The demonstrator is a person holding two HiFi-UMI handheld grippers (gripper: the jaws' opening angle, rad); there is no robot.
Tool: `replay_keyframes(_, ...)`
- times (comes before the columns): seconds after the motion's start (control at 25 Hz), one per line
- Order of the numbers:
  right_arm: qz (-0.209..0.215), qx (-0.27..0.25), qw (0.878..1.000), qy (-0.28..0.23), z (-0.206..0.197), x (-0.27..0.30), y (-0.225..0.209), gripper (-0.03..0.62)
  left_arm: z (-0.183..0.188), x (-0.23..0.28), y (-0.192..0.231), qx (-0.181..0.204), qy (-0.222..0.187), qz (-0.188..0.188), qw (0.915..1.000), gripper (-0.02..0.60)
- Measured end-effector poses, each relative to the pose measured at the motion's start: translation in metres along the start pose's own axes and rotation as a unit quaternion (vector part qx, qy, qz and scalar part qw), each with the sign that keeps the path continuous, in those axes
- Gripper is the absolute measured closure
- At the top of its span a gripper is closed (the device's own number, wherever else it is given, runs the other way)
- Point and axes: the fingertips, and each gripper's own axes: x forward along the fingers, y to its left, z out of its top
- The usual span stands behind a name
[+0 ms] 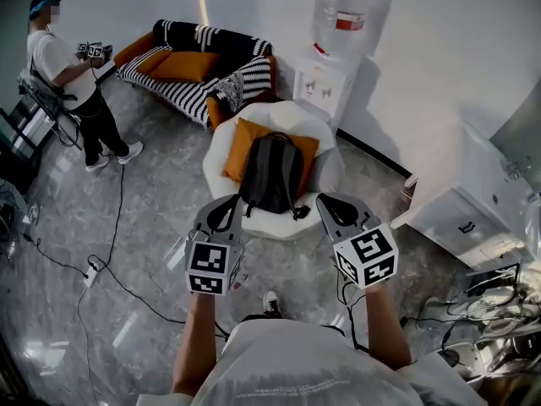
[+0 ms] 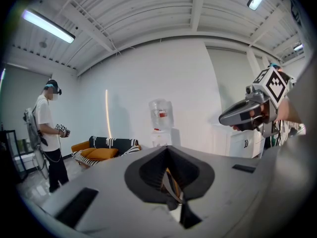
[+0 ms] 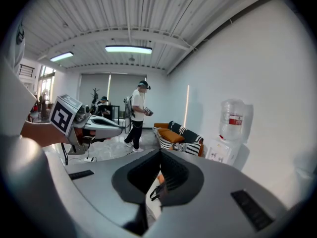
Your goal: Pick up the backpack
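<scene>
Beyond closed right tongs [image 3: 159, 153], backpack [image 3: 157, 192] a mere sliver, rest hidden

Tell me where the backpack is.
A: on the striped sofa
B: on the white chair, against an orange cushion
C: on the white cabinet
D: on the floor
B: the head view shows the backpack lying on the white chair, with the orange cushion behind it.

Head view downward, all share sofa [image 1: 199, 70]

matt cloth backpack [image 1: 271, 172], glossy floor [image 1: 161, 218]
</scene>
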Motion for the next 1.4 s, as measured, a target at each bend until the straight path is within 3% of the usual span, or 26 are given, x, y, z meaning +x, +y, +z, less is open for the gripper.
replay_keyframes(0.76,-0.006,0.012,1.000,0.025,-0.001,0.056,-0.009,0.591,-0.017,0.042,0.042,-0.012,0.019,-0.020,0.9996,0.558)
replay_keyframes(1.4,0.014,0.020,0.999,0.035,0.009,0.149,-0.065,0.591,-0.022,0.124,0.098,-0.015,0.044,-0.008,0.9989,0.558)
